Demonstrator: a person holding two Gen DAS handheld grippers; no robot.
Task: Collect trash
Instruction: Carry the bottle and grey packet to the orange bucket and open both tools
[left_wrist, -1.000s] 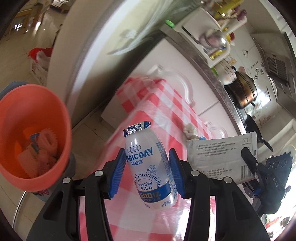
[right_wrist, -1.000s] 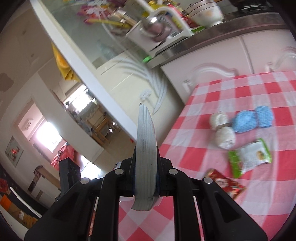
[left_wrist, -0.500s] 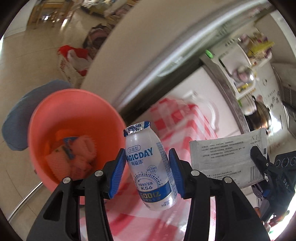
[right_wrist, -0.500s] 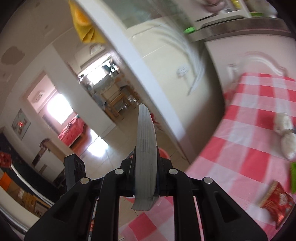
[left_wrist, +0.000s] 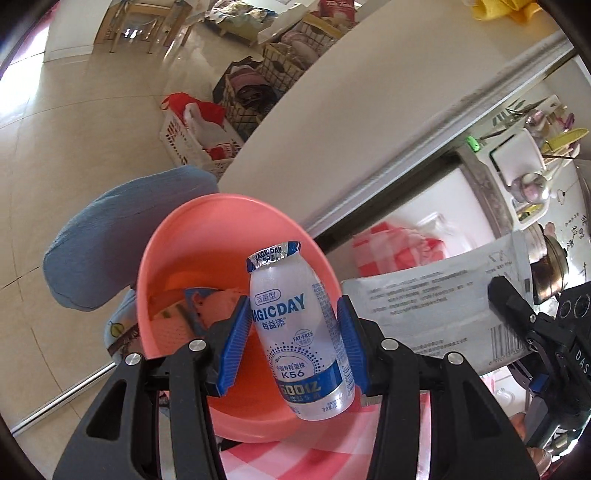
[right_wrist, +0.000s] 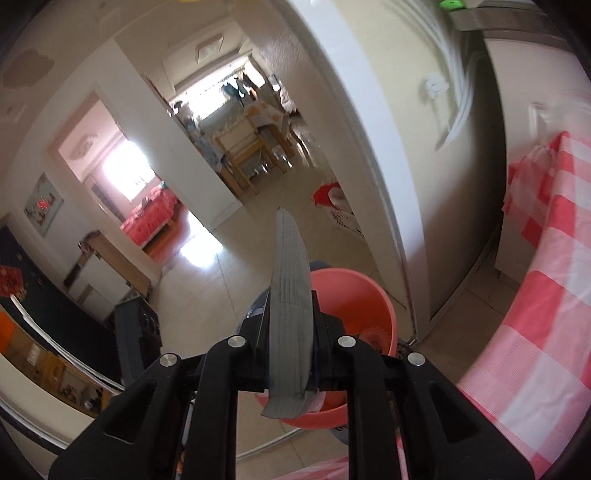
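My left gripper is shut on a small white Magicday drink bottle with a foil lid, held upright in front of a pink plastic bin. The bin holds pink foam netting and wrappers. My right gripper is shut on a flat silver packet, seen edge-on, above the same pink bin. In the left wrist view the silver packet shows flat with printed text, held by the right gripper at right.
The bin sits on a blue cushioned stool beside the table with a red-and-white checked cloth. A white door frame stands behind. A white basket with red bags stands on the tiled floor.
Both grippers have swung left from over the table toward the pink bin, carrying the bottle and the packet. The bin now sits directly behind the bottle.
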